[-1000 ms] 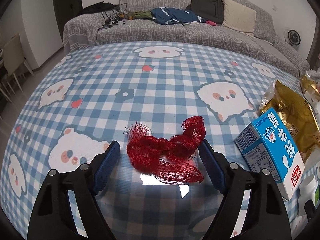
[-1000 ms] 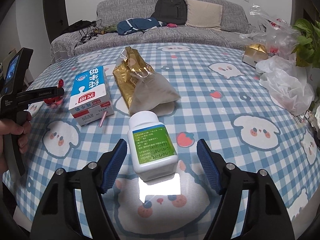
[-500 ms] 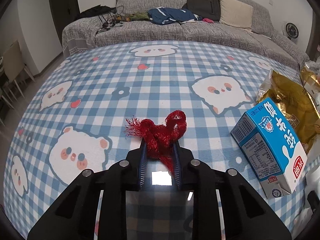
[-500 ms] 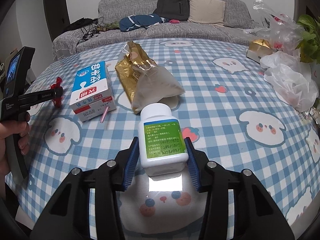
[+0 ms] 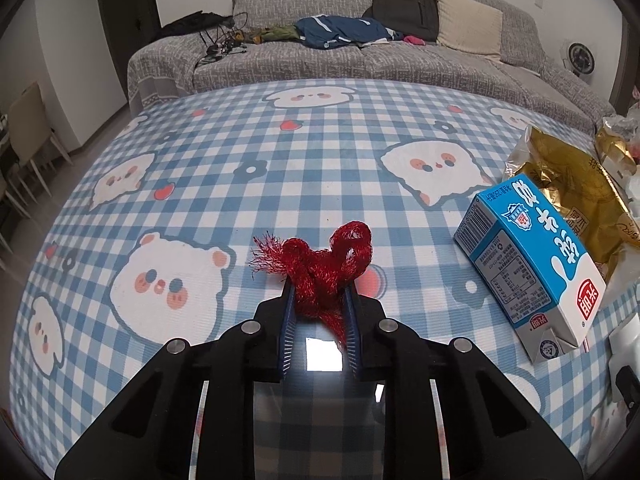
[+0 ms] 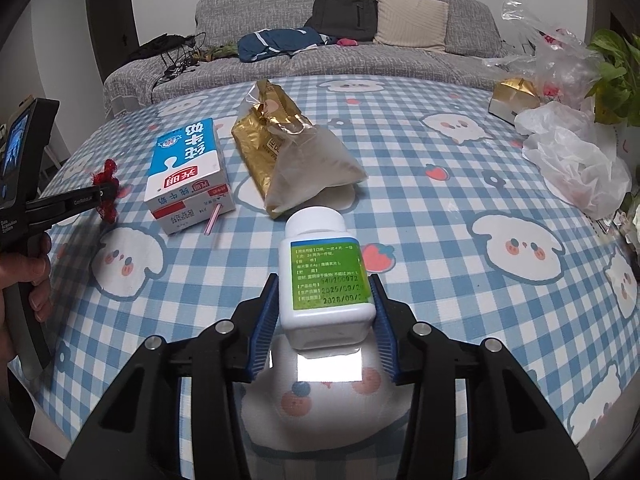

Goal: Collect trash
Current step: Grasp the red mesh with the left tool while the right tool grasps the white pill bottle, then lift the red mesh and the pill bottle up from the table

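Note:
My left gripper point(image 5: 318, 300) is shut on a red mesh net point(image 5: 320, 268) and holds it just above the blue checked tablecloth point(image 5: 280, 168); the net also shows at the far left of the right wrist view point(image 6: 106, 190). My right gripper point(image 6: 325, 308) is shut on a white pill bottle point(image 6: 324, 280) with a green label, lying cap away from me. A blue and white milk carton point(image 5: 532, 268) lies on its side to the right of the net, also in the right wrist view point(image 6: 186, 176). A gold snack bag point(image 6: 288, 148) lies behind the bottle.
A pink straw point(image 6: 212, 224) lies by the carton. White plastic bags point(image 6: 576, 164), a gold box point(image 6: 514, 94) and a plant point(image 6: 616, 76) sit at the table's right edge. A grey sofa point(image 5: 360, 52) with a backpack and clothes stands behind the table.
Both grippers have closed: the left on the red mesh net, the right on the pill bottle. Both have lifted slightly from the cloth.

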`<state>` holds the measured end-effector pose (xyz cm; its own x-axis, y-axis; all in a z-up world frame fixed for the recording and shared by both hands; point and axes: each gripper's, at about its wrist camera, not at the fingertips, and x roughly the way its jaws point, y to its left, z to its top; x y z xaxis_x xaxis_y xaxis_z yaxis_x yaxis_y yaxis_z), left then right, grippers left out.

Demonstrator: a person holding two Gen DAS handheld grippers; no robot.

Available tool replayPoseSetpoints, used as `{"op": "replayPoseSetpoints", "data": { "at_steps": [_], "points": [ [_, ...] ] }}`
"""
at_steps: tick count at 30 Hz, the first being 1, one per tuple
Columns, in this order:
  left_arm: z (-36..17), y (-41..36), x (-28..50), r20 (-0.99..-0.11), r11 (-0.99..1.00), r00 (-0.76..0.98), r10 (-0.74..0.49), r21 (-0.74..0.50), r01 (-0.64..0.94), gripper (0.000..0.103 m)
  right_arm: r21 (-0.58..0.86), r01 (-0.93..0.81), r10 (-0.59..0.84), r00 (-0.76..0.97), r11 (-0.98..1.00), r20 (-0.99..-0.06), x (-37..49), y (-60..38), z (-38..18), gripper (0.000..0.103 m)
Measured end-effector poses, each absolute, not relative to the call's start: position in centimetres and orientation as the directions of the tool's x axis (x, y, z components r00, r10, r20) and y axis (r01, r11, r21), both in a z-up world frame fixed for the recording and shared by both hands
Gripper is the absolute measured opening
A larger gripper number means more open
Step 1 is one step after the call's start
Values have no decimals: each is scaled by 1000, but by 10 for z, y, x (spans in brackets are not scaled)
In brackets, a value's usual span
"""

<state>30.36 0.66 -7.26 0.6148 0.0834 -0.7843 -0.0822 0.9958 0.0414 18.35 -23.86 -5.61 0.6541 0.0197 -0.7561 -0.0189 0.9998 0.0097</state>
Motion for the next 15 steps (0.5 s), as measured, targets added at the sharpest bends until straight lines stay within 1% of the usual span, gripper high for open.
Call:
{"op": "replayPoseSetpoints", "data": {
  "at_steps": [15],
  "points": [
    [-61, 11, 263, -779, 996, 622, 74, 25, -88, 21, 7, -27, 23, 670, 1000, -742, 162, -231, -45, 40]
  ]
}}
